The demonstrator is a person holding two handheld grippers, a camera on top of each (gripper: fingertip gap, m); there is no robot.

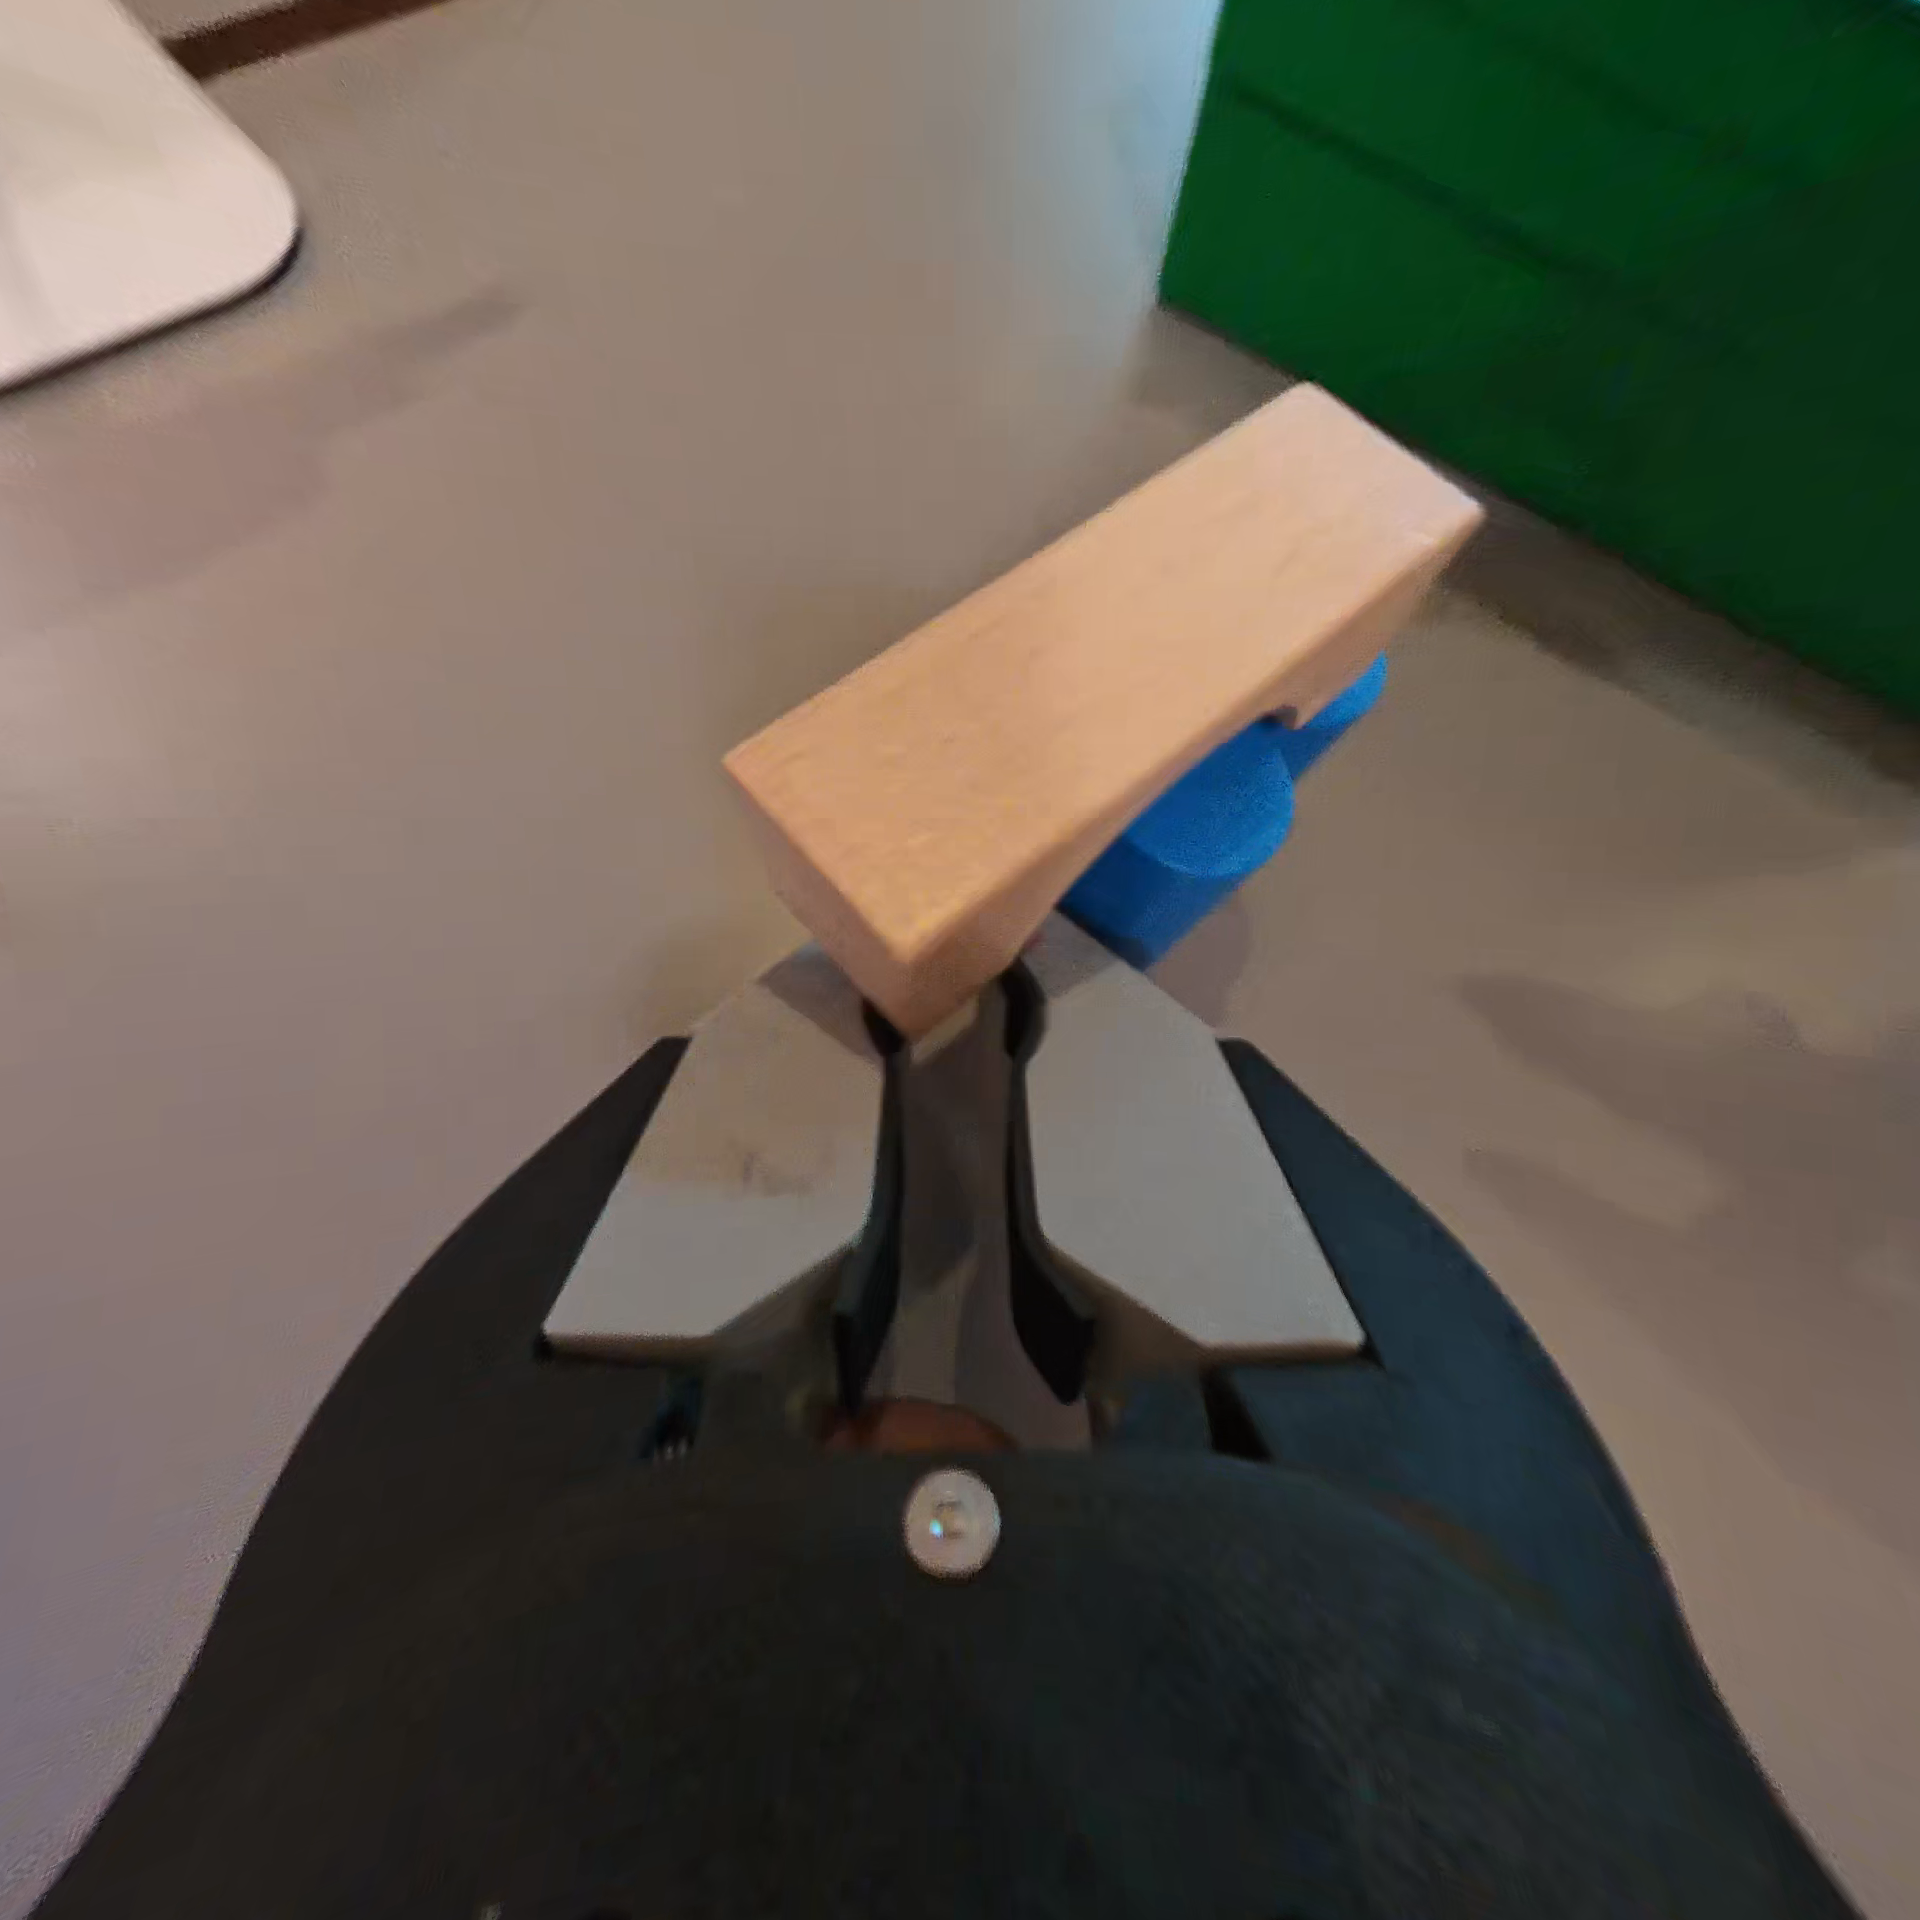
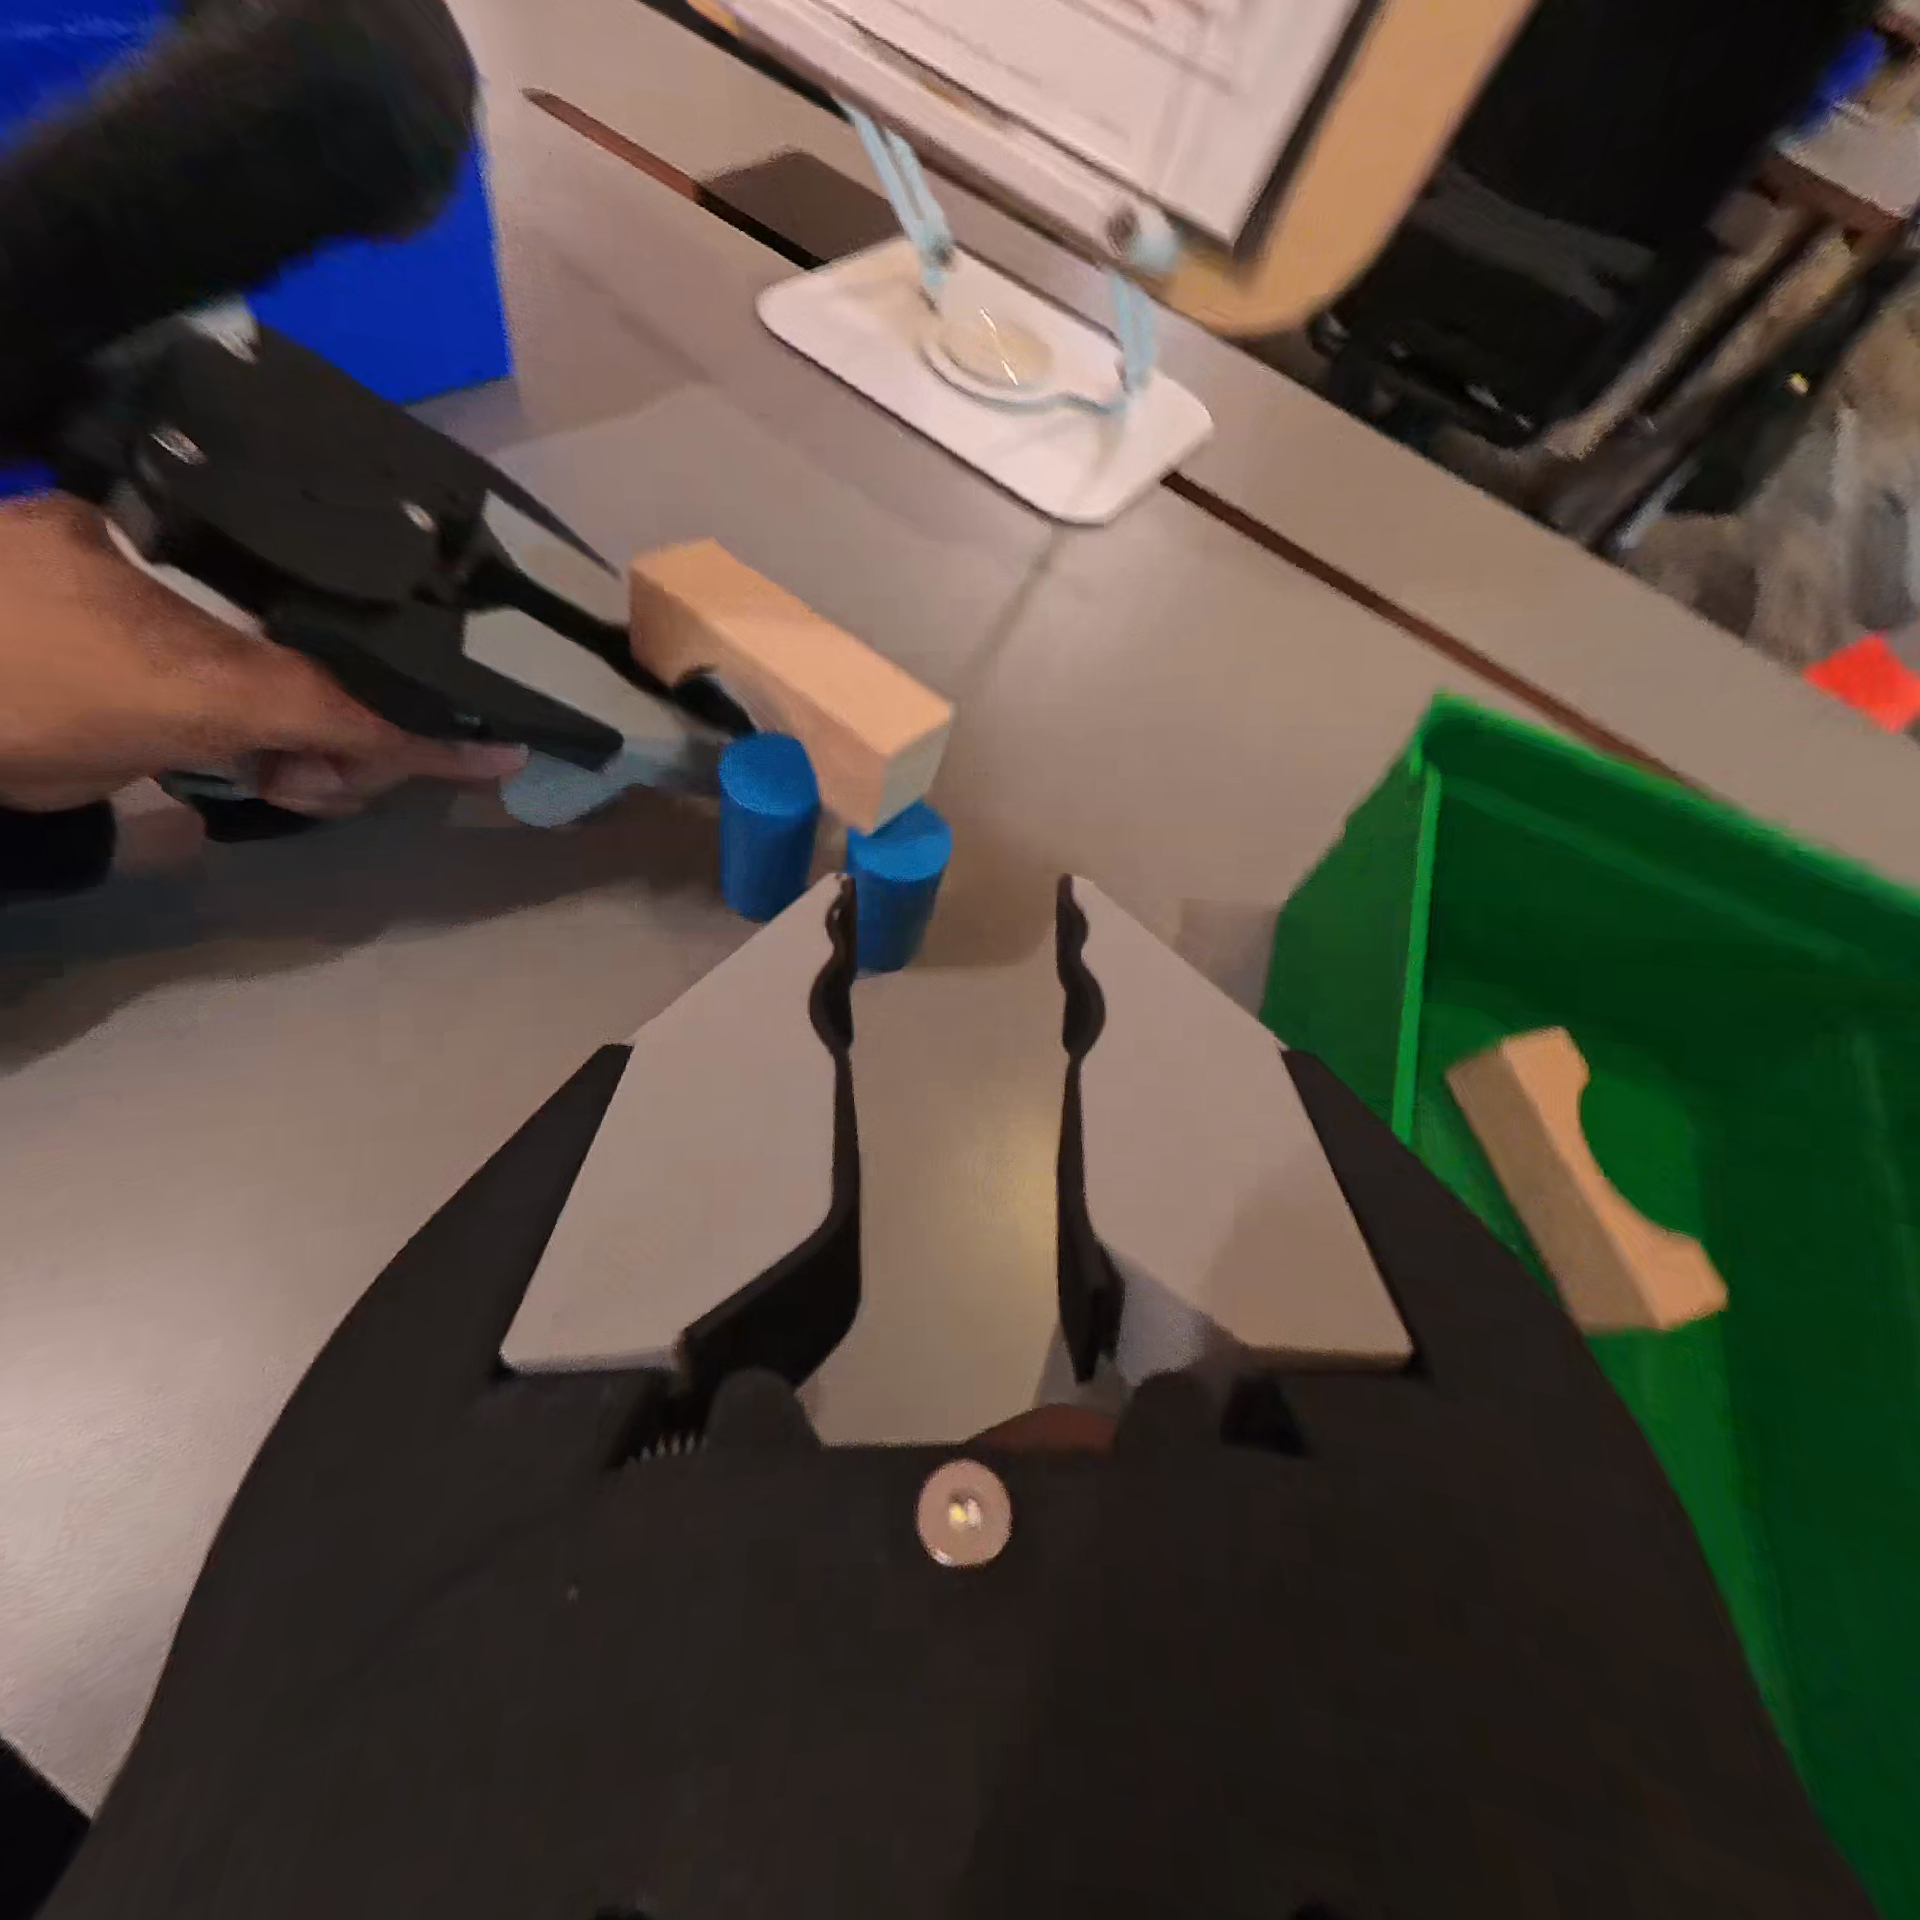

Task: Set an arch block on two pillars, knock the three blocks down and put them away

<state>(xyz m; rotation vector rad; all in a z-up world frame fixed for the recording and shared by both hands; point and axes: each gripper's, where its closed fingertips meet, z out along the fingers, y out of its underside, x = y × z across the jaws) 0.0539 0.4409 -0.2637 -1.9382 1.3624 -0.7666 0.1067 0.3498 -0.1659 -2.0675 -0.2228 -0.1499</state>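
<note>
Wooden arch [image 1: 1091,707], clamped at its end by your left tool [image 1: 951,1013], needed levelling over both blue pillars [image 2: 831,831]; your right tool [image 2: 954,894] gaped empty.

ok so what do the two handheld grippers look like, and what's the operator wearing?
Both grippers, left and right, match: a black plastic body, flat grey wedge fingers with wavy black inner pads, and one silver screw at the centre. The operator wears a dark fuzzy sleeve.
</note>
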